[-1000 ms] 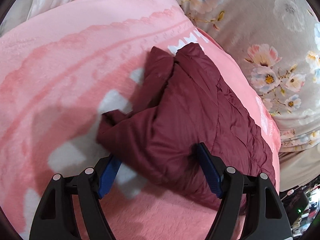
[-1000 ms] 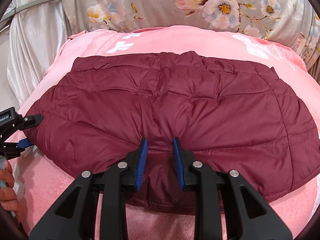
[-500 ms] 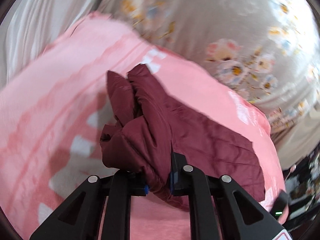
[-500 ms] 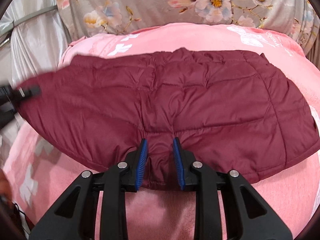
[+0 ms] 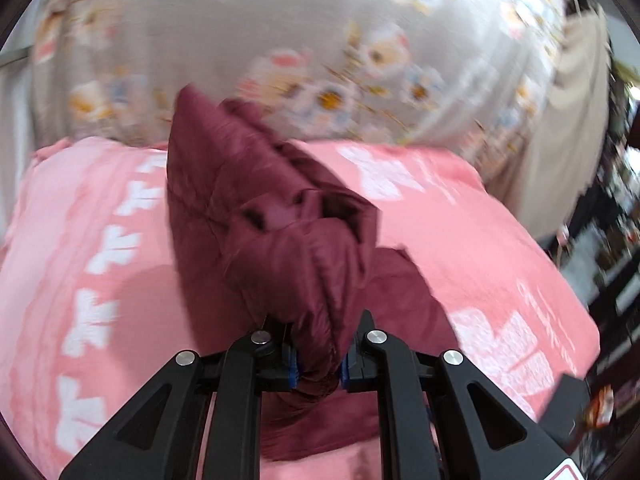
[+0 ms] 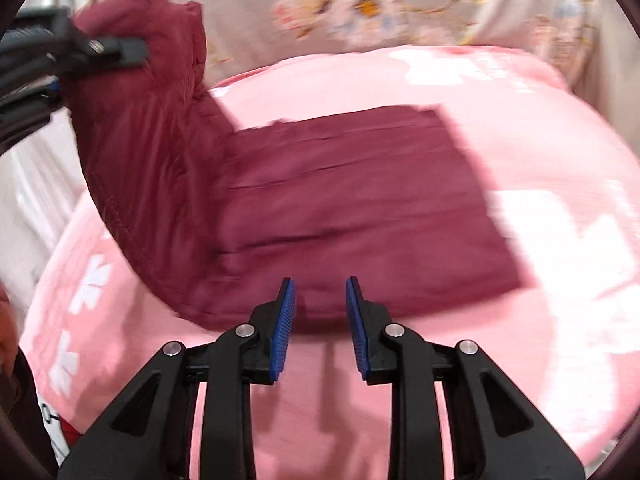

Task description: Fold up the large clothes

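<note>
A maroon quilted puffer jacket (image 6: 360, 208) lies mostly flat on a pink blanket (image 6: 440, 400) printed with white shapes. One end of the jacket is lifted off the blanket and stands up in a tall fold, up and to the left of the right gripper (image 6: 320, 330).

The left gripper (image 5: 318, 360) is clamped on that raised end: a thick bunch of maroon fabric is squeezed between its blue pads (image 5: 293, 364), and the rest of the jacket falls away ahead of it and down onto the blanket. Its jaws have just been closing onto this fabric.

The right gripper has its blue pads parted with nothing between them; the jacket's near edge lies just beyond its fingertips, apart from them, over bare pink blanket.

Beyond the blanket, ahead of both grippers, hangs a grey fabric (image 5: 320, 40) with a floral print. The pictures are motion-blurred.
</note>
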`<act>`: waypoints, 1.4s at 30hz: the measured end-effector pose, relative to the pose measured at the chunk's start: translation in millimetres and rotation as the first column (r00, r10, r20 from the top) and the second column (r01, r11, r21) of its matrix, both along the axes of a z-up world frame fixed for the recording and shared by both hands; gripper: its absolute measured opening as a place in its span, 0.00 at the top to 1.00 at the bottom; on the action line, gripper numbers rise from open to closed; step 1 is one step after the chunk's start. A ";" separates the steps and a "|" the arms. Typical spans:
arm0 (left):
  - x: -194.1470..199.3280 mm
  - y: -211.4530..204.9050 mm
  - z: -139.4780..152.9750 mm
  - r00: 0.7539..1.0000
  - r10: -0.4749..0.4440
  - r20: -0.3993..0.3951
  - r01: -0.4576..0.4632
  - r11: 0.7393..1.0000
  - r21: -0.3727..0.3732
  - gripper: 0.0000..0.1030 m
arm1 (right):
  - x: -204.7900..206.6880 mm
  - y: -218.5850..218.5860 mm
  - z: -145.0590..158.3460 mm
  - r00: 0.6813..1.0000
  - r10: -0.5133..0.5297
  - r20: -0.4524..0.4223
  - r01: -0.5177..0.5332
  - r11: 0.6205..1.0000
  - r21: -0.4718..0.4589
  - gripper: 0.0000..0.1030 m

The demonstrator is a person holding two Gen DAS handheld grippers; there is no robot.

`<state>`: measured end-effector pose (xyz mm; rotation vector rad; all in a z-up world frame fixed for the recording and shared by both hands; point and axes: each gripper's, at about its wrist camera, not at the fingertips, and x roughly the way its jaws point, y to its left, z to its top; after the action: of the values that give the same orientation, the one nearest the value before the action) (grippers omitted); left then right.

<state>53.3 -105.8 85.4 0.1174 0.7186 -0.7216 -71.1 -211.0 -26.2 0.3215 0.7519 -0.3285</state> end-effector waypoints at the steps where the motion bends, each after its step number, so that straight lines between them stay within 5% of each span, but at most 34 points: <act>1: -4.8 -16.1 -8.1 0.999 -0.029 -0.017 0.029 0.999 0.017 0.87 | -11.6 -12.4 3.5 0.999 -0.039 -0.006 0.039 0.999 -0.003 0.75; 6: -19.8 -83.5 -72.2 0.975 -0.099 -0.197 0.121 0.987 0.103 0.61 | -52.3 -54.1 17.9 0.985 -0.171 0.010 0.171 0.985 -0.027 0.66; 8: -27.7 -86.3 -83.1 0.965 -0.087 -0.246 0.117 0.987 0.109 0.61 | -60.4 -62.0 23.5 0.982 -0.189 0.025 0.190 0.981 -0.037 0.62; 10: -32.3 -74.2 -71.3 0.963 -0.108 -0.247 0.128 0.990 0.065 0.57 | -65.5 -65.0 29.0 0.981 -0.189 0.047 0.191 0.981 -0.042 0.57; 13: -31.0 -34.4 -36.8 0.963 -0.132 -0.235 0.119 0.991 -0.068 0.35 | -56.4 -66.5 44.0 0.984 -0.150 0.093 0.155 0.987 -0.048 0.53; 16: -19.8 7.7 -7.1 0.990 -0.012 -0.143 -0.006 0.993 -0.119 0.25 | -41.3 -61.8 55.0 0.986 -0.079 0.143 0.085 0.996 -0.031 0.47; 19: 1.9 31.0 -13.9 0.982 0.172 -0.074 -0.172 0.985 0.007 0.25 | -18.9 -49.9 64.5 0.985 -0.008 0.171 0.017 0.999 -0.050 0.36; 22: 20.7 45.4 -40.8 0.957 0.255 -0.138 -0.247 0.966 0.074 0.25 | 11.5 -47.7 63.0 0.989 0.017 0.149 -0.006 0.998 -0.069 0.35; 25: 27.5 49.4 -68.4 0.939 0.273 -0.209 -0.256 0.961 0.103 0.26 | 36.3 -58.5 51.8 0.991 0.029 0.129 -0.031 0.999 0.018 0.35; 27: 27.6 44.8 -81.9 0.935 0.270 -0.232 -0.246 0.961 0.128 0.27 | 49.3 -63.2 39.1 0.995 0.050 0.085 -0.055 0.997 0.061 0.55; 28: 27.5 40.9 -86.1 0.933 0.267 -0.241 -0.240 0.961 0.133 0.27 | 51.9 -64.7 33.4 0.996 0.060 0.066 -0.065 0.995 0.075 0.80; 29: 27.5 41.6 -89.7 0.931 0.263 -0.252 -0.235 0.963 0.135 0.27 | 50.5 -67.1 28.8 0.996 0.064 0.060 -0.069 0.993 0.094 0.90; 34: 24.8 32.1 -103.2 0.936 0.230 -0.267 -0.191 0.968 0.163 0.31 | 14.3 -71.9 28.0 0.996 0.000 0.085 -0.003 0.999 0.037 0.95; 42: 15.8 -0.6 -124.0 0.950 0.170 -0.262 -0.112 0.968 0.223 0.33 | -8.9 -90.1 -12.6 0.997 -0.079 -0.008 0.079 0.996 0.038 0.95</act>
<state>69.1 -106.4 -38.6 0.1528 1.0621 -0.5284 -79.9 -301.1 -38.8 0.3873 0.7542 -0.3904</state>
